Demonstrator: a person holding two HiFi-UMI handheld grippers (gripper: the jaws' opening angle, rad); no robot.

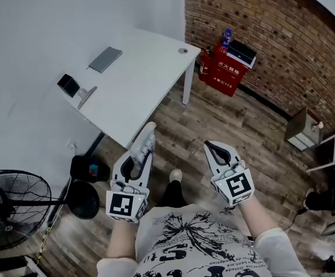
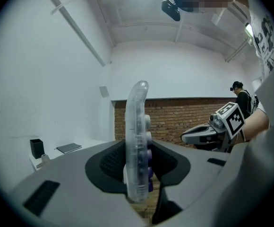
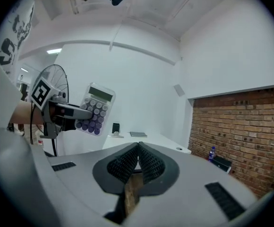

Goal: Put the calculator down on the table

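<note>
Calculator [image 1: 146,140] sits clamped in the left gripper's [image 1: 133,166] jaws (over the floor [image 1: 225,120], near the bench [image 1: 150,74]); the right gripper's [image 1: 218,152] jaws are closed, empty.

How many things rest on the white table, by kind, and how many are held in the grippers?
Grey flat pad: 1
Black box on pale stand: 1
Small round disc: 1
Calculator, held in left gripper: 1
Total: 4

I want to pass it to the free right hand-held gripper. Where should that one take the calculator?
Probably the display end of the calculator, which juts clear of the left hand-held gripper. Come in over its top edge, with the jaws across the thin slab's two faces.
</note>
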